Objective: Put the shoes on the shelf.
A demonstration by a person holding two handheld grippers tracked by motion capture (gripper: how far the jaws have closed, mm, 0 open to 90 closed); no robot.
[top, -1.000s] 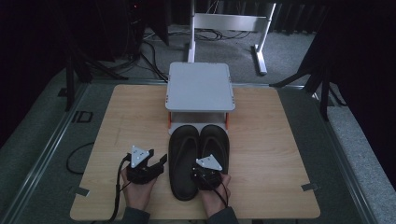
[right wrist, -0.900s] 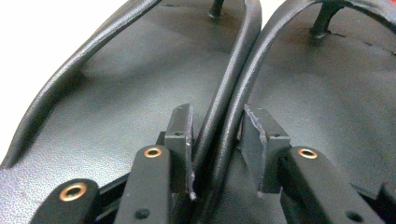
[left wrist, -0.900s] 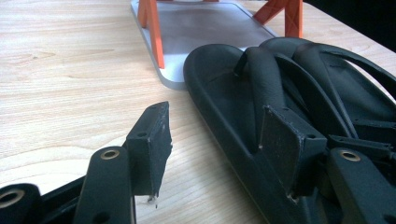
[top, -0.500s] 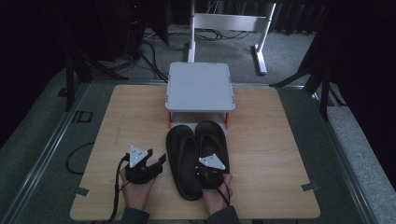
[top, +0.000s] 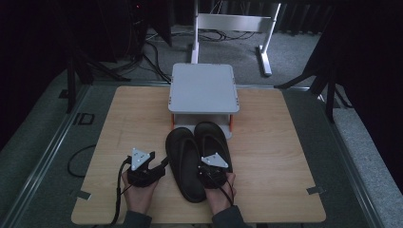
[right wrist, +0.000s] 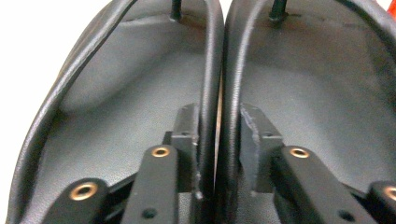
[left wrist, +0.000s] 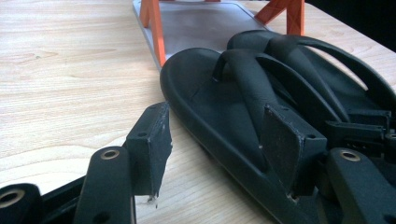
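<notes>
Right tongs [top: 207, 172]: pinching the touching inner rims of both black sandals [top: 197, 159] together, likely to move the pair as one. Left tongs [top: 159, 167]: spread, idle, straddling the left sandal's edge. Sandals: near tabletop [top: 285, 142] front edge, toes touching grey stand [top: 203, 88].

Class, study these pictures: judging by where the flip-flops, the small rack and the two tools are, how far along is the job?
Done: the two black flip-flops lie side by side, toes at the grey rack. In hand: the right tool pinches the adjoining inner straps of both; the left tool is open beside the left one, holding nothing. Left, probably: lifting the pair onto the rack, whose top is bare.
</notes>
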